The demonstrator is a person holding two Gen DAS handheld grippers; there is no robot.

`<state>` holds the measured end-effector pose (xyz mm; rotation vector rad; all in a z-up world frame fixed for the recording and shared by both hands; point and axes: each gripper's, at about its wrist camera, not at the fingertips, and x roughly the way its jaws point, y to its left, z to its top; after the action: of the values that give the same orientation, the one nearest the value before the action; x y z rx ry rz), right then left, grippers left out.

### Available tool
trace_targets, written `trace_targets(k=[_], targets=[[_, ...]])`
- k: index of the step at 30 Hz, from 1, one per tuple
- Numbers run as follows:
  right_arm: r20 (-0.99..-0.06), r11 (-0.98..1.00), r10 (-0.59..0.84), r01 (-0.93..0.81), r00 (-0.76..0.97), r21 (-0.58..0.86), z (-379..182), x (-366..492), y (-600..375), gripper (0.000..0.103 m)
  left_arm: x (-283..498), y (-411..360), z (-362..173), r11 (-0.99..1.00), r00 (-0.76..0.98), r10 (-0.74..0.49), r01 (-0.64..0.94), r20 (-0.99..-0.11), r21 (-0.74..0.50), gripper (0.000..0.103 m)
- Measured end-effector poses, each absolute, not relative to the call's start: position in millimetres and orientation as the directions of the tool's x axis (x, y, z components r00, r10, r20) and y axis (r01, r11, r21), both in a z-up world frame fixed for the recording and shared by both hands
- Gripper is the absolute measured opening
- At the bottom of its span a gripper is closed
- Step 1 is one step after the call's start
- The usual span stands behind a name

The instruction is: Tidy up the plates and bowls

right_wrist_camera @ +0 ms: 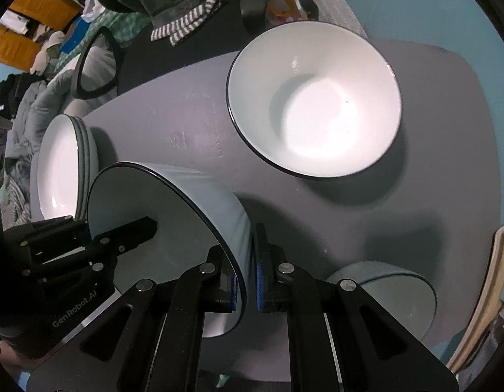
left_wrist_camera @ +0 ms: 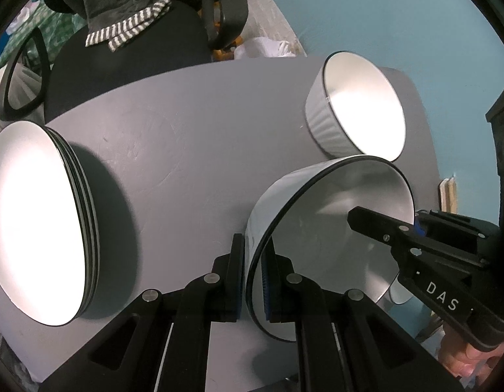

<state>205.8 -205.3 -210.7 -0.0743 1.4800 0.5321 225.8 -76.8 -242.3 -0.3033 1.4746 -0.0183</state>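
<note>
A white bowl (left_wrist_camera: 333,228) with a dark rim hangs tilted above the grey table (left_wrist_camera: 186,114), held from both sides. My left gripper (left_wrist_camera: 255,277) is shut on its near-left rim. My right gripper (left_wrist_camera: 413,225) is shut on the opposite rim, one finger inside the bowl. In the right wrist view the same bowl (right_wrist_camera: 147,202) sits in my right gripper (right_wrist_camera: 247,281), and my left gripper (right_wrist_camera: 90,232) clamps the far rim. A second white bowl (right_wrist_camera: 314,98), also in the left wrist view (left_wrist_camera: 360,107), stands on the table beyond. A stack of plates (left_wrist_camera: 39,222) lies at the left (right_wrist_camera: 62,166).
A third pale bowl (right_wrist_camera: 382,290) stands on the table at the near right, below the held bowl. A black chair (left_wrist_camera: 131,62) with a striped cloth (left_wrist_camera: 127,29) stands behind the table. The floor (left_wrist_camera: 399,16) is blue, and a wooden frame (right_wrist_camera: 480,294) leans at the right.
</note>
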Motion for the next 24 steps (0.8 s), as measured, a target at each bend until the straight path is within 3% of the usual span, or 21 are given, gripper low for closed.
trace_targets(k=[24], targets=[[-0.955, 0.919, 0.286, -0.304, 0.073, 0.252, -163, 264, -234, 0.008, 304, -116, -198, 0.975, 0.179, -0.208, -0.044, -0.961, -0.220, 0.009]])
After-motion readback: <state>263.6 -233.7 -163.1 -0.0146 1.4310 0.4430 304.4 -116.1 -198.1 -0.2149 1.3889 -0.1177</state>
